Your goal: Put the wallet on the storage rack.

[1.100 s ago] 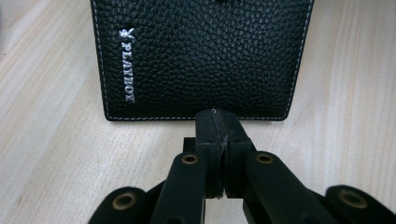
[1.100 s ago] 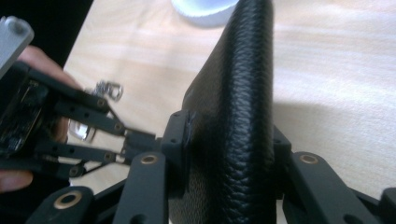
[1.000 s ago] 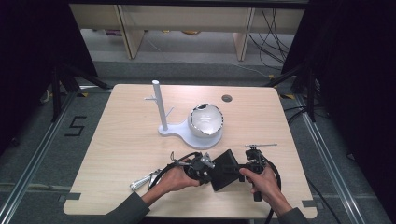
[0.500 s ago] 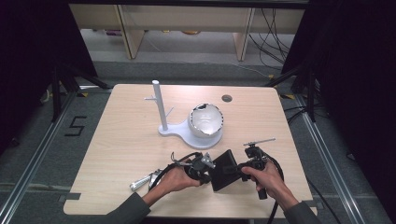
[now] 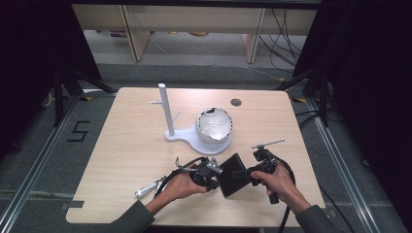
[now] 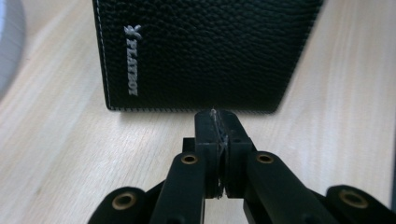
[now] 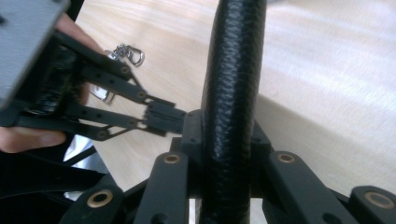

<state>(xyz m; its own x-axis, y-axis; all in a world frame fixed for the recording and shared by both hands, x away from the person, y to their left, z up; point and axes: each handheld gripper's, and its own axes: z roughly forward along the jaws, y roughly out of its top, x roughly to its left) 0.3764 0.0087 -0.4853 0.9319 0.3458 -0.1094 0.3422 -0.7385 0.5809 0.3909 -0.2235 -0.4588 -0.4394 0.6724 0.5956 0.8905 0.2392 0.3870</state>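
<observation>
A black leather wallet [image 5: 235, 174] with a pale stamped logo [image 6: 132, 59] is held on edge near the table's front, between my two grippers. In the right gripper view its rounded spine [image 7: 231, 93] stands upright between the jaws. My right gripper [image 5: 250, 175] has just been closing and is now shut on that spine [image 7: 228, 126]. My left gripper [image 5: 216, 176] comes from the other side with its jaws shut together [image 6: 217, 116]. Its tips touch the wallet's lower edge, beside the right gripper's jaw [image 7: 180, 119]. Whether they pinch a thin layer I cannot tell.
A white stand [image 5: 165, 109] with a tall post rises from a flat base [image 5: 192, 138] at mid-table. A white and silver round bowl-like thing [image 5: 214, 125] sits on that base. A round hole [image 5: 236, 102] lies behind. A silvery cylinder [image 5: 145, 190] rests by the left forearm.
The right hand has edged slightly in toward the wallet. The wallet and the left hand have stayed where they were.
</observation>
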